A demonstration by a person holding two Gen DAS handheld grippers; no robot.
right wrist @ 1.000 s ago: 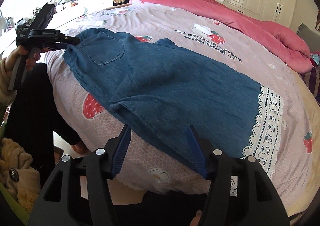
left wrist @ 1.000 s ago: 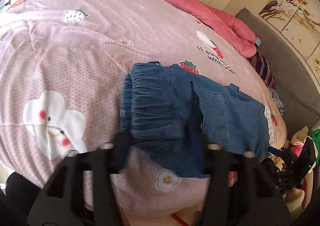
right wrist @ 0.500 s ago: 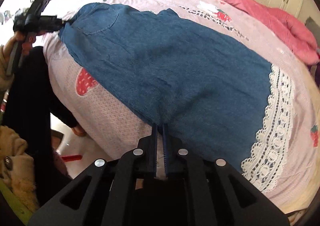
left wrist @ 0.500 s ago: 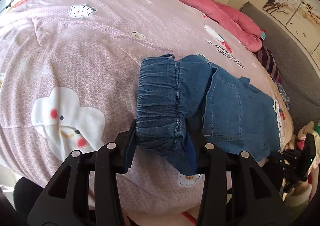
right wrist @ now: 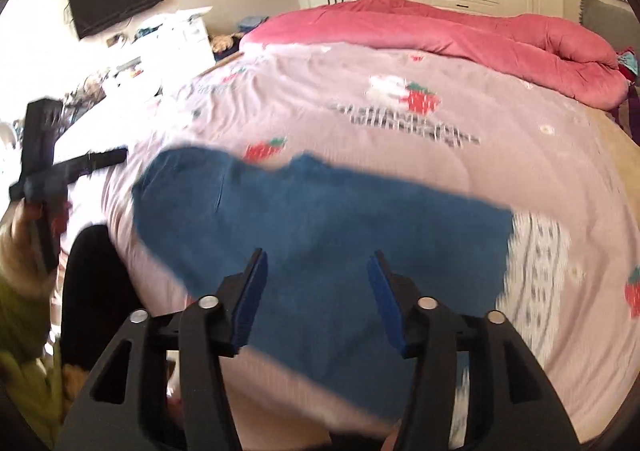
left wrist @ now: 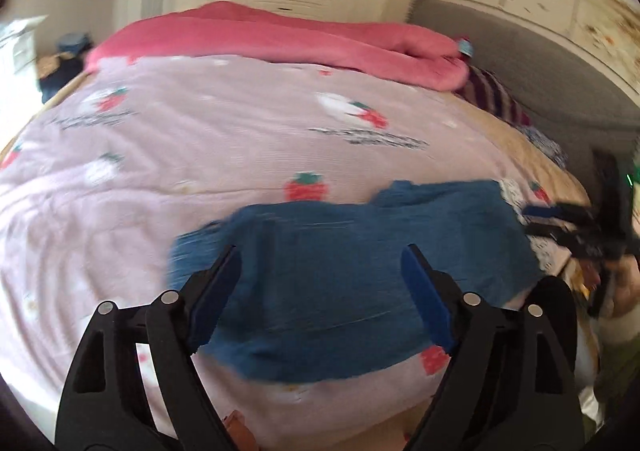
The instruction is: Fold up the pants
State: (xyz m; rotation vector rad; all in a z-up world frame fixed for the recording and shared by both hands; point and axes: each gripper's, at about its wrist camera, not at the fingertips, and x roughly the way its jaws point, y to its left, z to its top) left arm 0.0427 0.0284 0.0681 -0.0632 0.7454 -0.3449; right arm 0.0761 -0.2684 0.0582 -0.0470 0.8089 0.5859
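The pants (right wrist: pixel 320 235) are soft blue denim, lying flat near the front edge of the bed (right wrist: pixel 400 155), on its pink cover with printed strawberries. At one end of the pants there is a band of white lace (right wrist: pixel 536 267) – it looks open and patterned, though the picture is blurred. The left gripper (left wrist: pixel 320 263) is spread wide, nothing between its blue padded fingers (left wrist: pixel 424 303); it hangs over the pants. The right gripper (right wrist: pixel 316 271) is also spread apart, above the near edge of the pants and holding nothing. Behind the pants, along the far side of the bed, lies a thick rolled blanket (right wrist: pixel 460 31) of dark pink plush – long and rounded
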